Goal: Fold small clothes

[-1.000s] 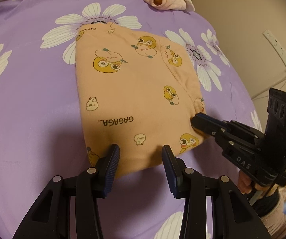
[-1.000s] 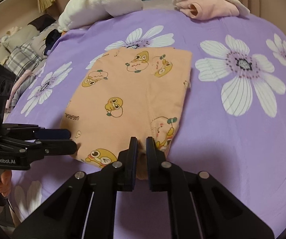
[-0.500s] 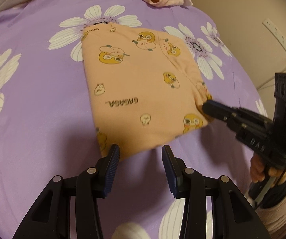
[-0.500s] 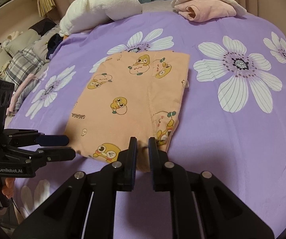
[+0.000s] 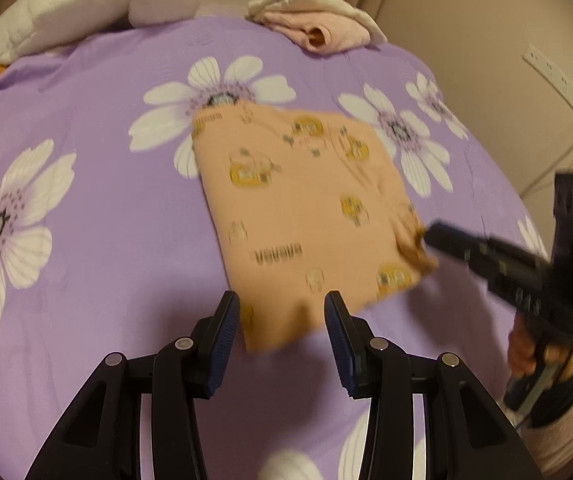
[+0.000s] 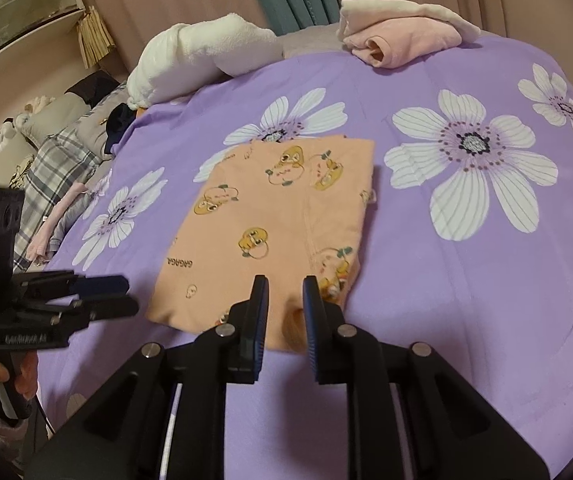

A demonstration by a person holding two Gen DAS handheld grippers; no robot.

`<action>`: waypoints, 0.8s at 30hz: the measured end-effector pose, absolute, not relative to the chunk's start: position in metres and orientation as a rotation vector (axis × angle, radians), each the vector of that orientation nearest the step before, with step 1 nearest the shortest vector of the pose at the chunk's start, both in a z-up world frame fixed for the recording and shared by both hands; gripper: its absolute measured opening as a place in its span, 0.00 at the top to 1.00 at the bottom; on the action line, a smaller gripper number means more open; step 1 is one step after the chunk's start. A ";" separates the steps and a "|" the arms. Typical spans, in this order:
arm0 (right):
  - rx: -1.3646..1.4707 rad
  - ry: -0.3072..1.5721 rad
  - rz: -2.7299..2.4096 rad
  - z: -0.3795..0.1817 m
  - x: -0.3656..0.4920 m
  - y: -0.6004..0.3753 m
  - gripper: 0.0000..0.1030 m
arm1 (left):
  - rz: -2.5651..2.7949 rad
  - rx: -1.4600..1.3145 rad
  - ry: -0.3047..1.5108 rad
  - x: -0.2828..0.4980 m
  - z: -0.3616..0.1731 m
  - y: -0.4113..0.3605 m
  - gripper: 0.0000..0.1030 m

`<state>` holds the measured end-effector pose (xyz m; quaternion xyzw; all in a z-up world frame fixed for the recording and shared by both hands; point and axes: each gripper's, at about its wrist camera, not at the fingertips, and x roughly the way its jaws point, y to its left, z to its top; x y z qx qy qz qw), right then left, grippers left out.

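The peach garment [image 6: 270, 232], printed with yellow cartoon ducks, is laid flat and folded into a rough rectangle on the purple bedspread [image 6: 466, 300] with its big white flowers. The right gripper [image 6: 285, 296] is seen at the garment's near edge, and its jaws are opening: a narrow gap is shown between the blue pads [image 6: 260, 312], the fabric's edge sits in that gap, and no pressing on the cloth is visible. From the left wrist view the right gripper [image 5: 432, 236] is met at the cloth's right corner, blurred, so the contact there cannot be judged. The left gripper [image 5: 282, 308] is held above the near-left corner with its jaws moderately wide and nothing gripped; in the right wrist view the left gripper [image 6: 124, 294] is found just beside the garment's left edge, apart from it. At the far end of the bed a folded pink garment [image 6: 402, 42] and a white fluffy bundle [image 6: 202, 60] are set, well apart from the peach one.
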<state>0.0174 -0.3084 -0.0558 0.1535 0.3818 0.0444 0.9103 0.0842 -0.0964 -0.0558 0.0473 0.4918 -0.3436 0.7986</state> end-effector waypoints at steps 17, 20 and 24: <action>0.251 0.843 0.103 -0.084 0.042 -0.293 0.85 | -0.639 0.081 1.078 0.162 -0.092 -0.137 0.59; 0.251 0.852 0.105 -0.086 0.043 -0.294 0.85 | -0.639 0.079 1.083 0.162 -0.095 -0.136 0.59; 0.256 0.851 0.100 -0.086 0.042 -0.293 0.85 | -0.639 0.080 1.084 0.161 -0.093 -0.135 0.59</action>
